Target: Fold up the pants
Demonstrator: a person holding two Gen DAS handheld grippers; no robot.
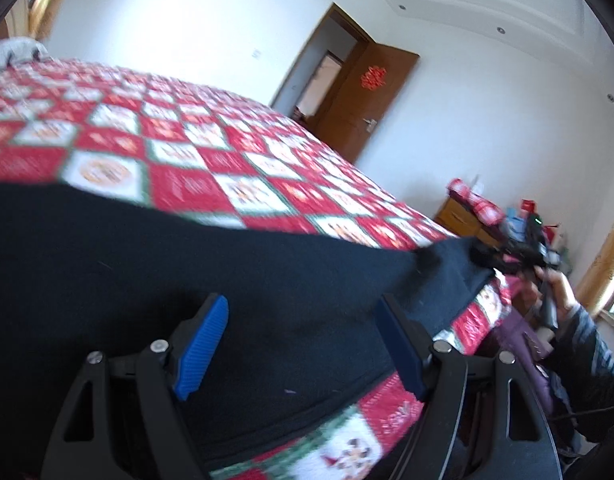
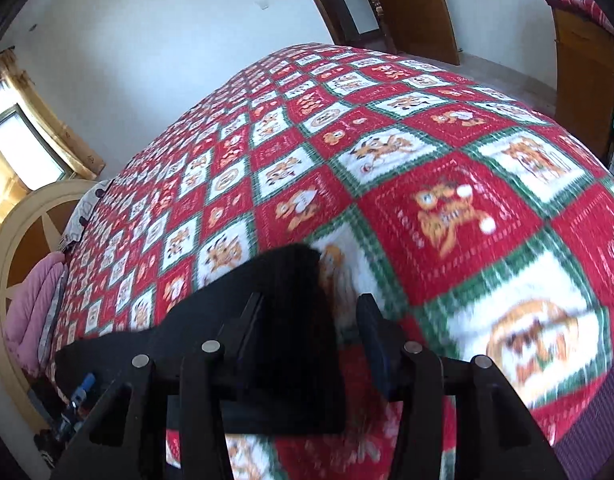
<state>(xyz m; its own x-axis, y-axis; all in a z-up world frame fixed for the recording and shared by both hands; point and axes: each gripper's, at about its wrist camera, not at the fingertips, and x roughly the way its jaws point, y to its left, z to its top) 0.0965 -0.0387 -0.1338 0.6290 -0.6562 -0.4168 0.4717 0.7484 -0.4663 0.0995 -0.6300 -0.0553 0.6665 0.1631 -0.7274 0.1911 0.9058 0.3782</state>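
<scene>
The left gripper's fingers [image 1: 205, 348] are spread wide, released, above the black pants [image 1: 187, 264], which lie on the red patchwork bedspread [image 1: 167, 132] beneath and ahead of them. The pants' long axis runs across these fingers toward the right gripper [image 2: 311, 332]. There a pant end lies between parted fingers; no pad is seen pressing it. The right gripper is judged nearer an end.
</scene>
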